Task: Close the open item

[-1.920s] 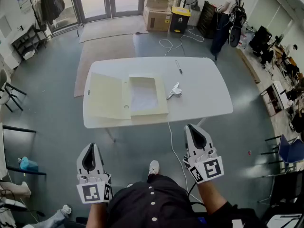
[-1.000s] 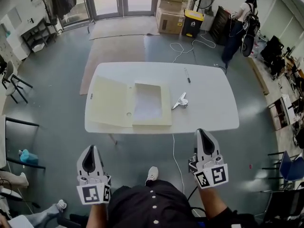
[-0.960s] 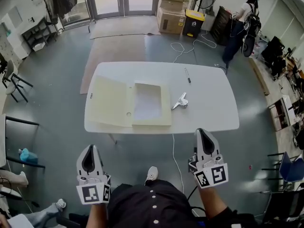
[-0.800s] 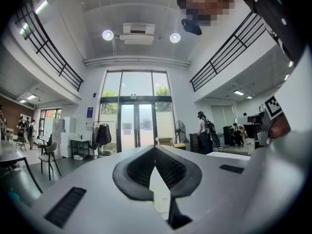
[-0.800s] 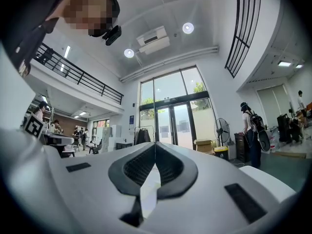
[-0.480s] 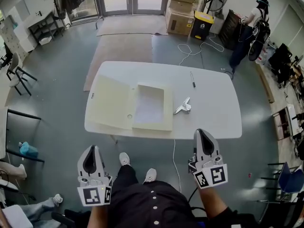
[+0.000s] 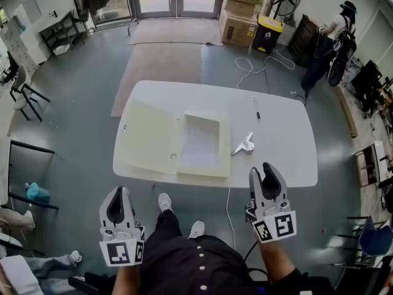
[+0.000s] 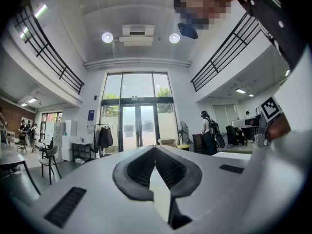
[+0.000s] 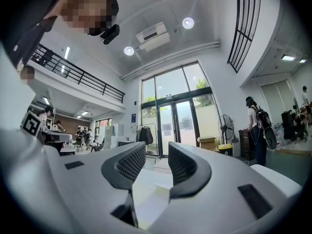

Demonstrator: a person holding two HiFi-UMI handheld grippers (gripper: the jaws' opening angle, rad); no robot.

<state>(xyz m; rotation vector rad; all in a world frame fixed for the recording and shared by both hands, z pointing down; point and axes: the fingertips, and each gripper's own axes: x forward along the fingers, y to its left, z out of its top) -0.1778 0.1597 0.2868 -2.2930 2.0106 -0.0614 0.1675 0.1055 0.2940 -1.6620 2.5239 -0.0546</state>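
A: Folder (image 7: 178, 145) lies open on tabletop (image 7: 276, 146), well ahead of both; left hand-held gripper (image 7: 118, 193) pressed together, right hand-held gripper (image 7: 268, 171) spreading, empty.
B: Risk: thin flap (image 7: 147, 143) may slip free; clip (image 7: 244, 145) could get swept.

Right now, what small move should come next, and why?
Probably reach the left gripper forward toward the box file's open cover, which lies flat on the table. Both grippers hang short of the table; the right gripper is opening with nothing between its jaws.
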